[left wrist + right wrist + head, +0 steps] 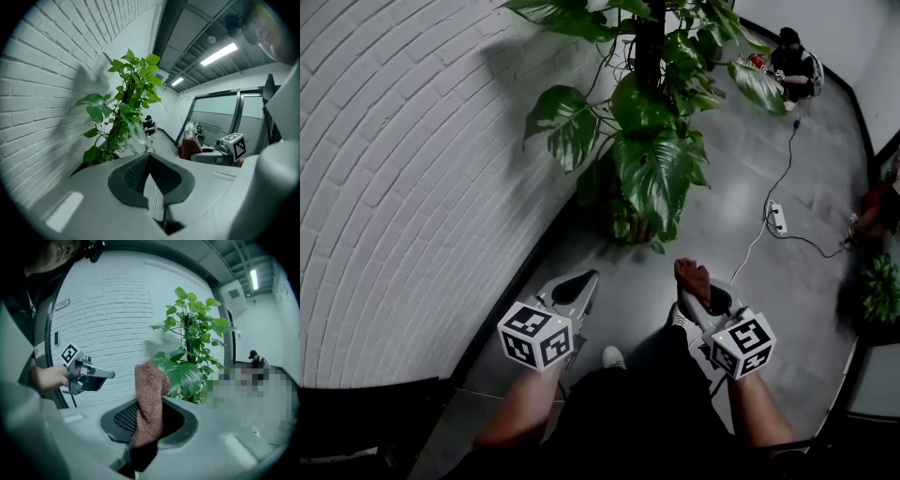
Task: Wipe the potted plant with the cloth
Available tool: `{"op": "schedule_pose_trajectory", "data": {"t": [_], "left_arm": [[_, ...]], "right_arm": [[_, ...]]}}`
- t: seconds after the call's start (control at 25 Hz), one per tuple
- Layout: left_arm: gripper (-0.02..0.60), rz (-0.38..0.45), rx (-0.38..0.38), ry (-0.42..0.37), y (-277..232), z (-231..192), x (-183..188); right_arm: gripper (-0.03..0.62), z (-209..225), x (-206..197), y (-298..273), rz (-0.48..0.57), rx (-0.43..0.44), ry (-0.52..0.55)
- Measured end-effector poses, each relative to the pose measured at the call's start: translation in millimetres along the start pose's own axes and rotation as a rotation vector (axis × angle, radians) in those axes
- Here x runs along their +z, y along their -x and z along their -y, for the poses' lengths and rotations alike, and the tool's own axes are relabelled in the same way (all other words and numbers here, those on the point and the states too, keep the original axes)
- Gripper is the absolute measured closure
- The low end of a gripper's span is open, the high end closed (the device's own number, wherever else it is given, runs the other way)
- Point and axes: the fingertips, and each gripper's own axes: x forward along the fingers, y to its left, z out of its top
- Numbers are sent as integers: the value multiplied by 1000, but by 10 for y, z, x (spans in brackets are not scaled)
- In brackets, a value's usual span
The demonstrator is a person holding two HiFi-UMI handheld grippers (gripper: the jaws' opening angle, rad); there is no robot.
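Note:
The potted plant (652,141) stands against the brick wall ahead of me, with broad green leaves on a dark central pole; its pot is hidden by foliage. My right gripper (694,292) is shut on a brown terry cloth (692,276), which sticks up between its jaws (149,394). It is held short of the plant (190,348), not touching it. My left gripper (579,283) is level with it on the left, shut with nothing in its jaws (149,158), and points toward the plant (124,117).
A curved white brick wall (403,169) runs along the left. A power strip (776,216) with a trailing cable lies on the grey floor to the right. A person (792,66) crouches at the far end. A smaller plant (881,291) stands at the right edge.

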Motion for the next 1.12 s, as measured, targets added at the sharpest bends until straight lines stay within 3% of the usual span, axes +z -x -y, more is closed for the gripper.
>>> {"op": "schedule_pose_trajectory", "data": {"t": [0.4,0.6,1.12], "left_arm": [[568,-11,-23,-16,238,172,-109],[568,-23,-21,-26,291,285,-179],[568,-9,0,-36,222,572,-202]], "right_arm": [[523,-514,198,201,35,69,28],[523,-516,118,275,33,54,36],[525,-574,23,477,48,124,45]]}}
